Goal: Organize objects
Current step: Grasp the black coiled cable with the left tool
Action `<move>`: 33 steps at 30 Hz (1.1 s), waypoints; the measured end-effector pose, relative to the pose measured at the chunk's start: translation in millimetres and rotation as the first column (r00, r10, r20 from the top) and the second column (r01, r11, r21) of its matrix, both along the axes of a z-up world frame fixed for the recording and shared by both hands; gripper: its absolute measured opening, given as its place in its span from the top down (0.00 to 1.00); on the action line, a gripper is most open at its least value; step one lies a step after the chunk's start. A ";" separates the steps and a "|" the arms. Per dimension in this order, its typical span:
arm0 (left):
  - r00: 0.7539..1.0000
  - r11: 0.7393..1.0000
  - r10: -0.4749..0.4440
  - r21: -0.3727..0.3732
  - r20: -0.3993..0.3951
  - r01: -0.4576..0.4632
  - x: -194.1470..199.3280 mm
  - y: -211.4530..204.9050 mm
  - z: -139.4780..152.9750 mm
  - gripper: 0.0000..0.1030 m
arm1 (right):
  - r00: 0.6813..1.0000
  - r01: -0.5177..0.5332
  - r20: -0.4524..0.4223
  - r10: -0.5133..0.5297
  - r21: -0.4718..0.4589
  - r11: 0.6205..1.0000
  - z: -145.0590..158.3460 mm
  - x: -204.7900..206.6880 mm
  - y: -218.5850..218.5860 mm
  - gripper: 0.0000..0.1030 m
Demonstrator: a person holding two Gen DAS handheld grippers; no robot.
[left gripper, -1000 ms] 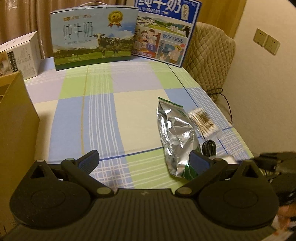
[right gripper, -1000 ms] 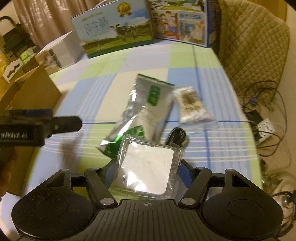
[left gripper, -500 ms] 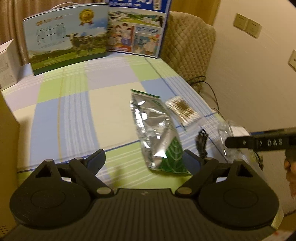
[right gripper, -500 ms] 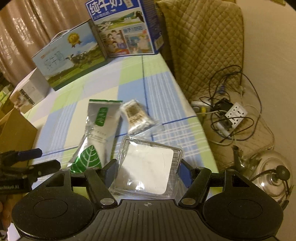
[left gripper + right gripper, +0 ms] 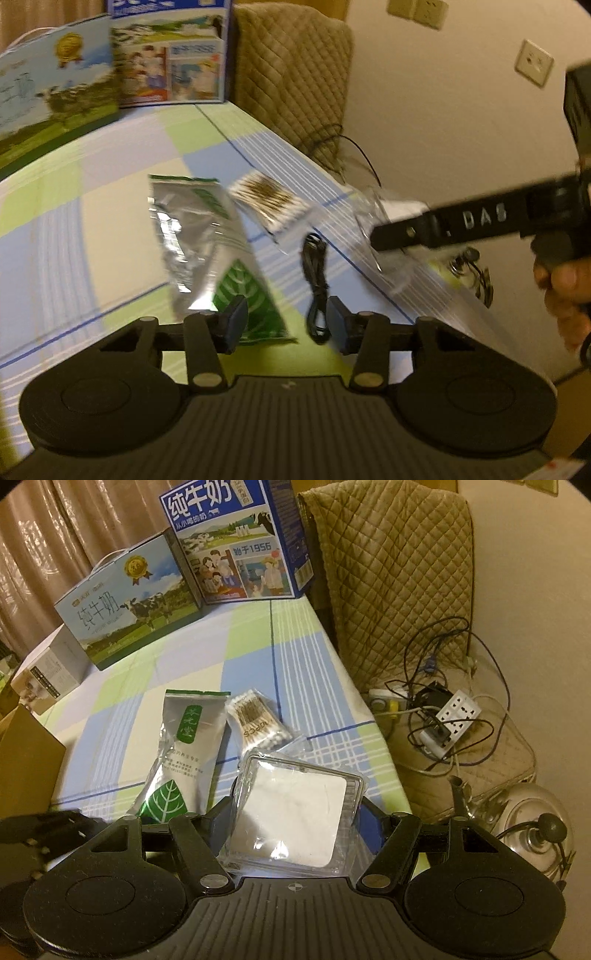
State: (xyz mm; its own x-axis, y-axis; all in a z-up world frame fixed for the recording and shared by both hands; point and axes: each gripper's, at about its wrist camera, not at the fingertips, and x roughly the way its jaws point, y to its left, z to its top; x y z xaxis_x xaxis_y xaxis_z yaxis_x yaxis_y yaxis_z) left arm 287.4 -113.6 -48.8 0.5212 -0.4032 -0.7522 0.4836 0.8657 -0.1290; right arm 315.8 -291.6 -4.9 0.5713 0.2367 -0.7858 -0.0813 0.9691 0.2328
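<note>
My right gripper [image 5: 295, 812] is shut on a clear plastic case with a white pad inside [image 5: 291, 812] and holds it above the table's right edge; the case also shows blurred in the left wrist view [image 5: 384, 218]. A silver foil pouch with a green leaf [image 5: 207, 243] [image 5: 188, 749], a bag of cotton swabs [image 5: 269, 195] [image 5: 255, 723] and a coiled black cable [image 5: 316, 288] lie on the checked tablecloth [image 5: 74, 221]. My left gripper [image 5: 284, 325] is open and empty, low over the pouch's near end and the cable.
Two milk cartons [image 5: 236, 542] [image 5: 125, 602] and a white box [image 5: 48, 672] stand at the table's far side. A cardboard box [image 5: 26, 760] is at the left. A quilted chair [image 5: 395, 572], a power strip with cables [image 5: 454, 716] and a glass kettle [image 5: 532, 827] are to the right.
My left gripper swung right toward the cable and table edge, and its jaws narrowed. My right gripper moved right and back with the case still held.
</note>
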 end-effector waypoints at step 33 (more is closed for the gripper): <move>0.984 0.993 0.096 0.079 -0.148 -0.085 -63.3 44.7 -12.6 0.90 | 0.995 -0.097 -0.002 0.097 0.077 0.992 15.7 -28.6 37.1 0.36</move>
State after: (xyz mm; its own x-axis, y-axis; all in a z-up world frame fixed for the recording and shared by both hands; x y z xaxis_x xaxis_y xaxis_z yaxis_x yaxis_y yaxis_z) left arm 224.1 -68.8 -61.4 0.4313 -0.3016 -0.8503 0.3826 0.9147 -0.1303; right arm 287.1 -254.6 10.7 0.5383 0.3506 -0.7664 -0.1727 0.9359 0.3069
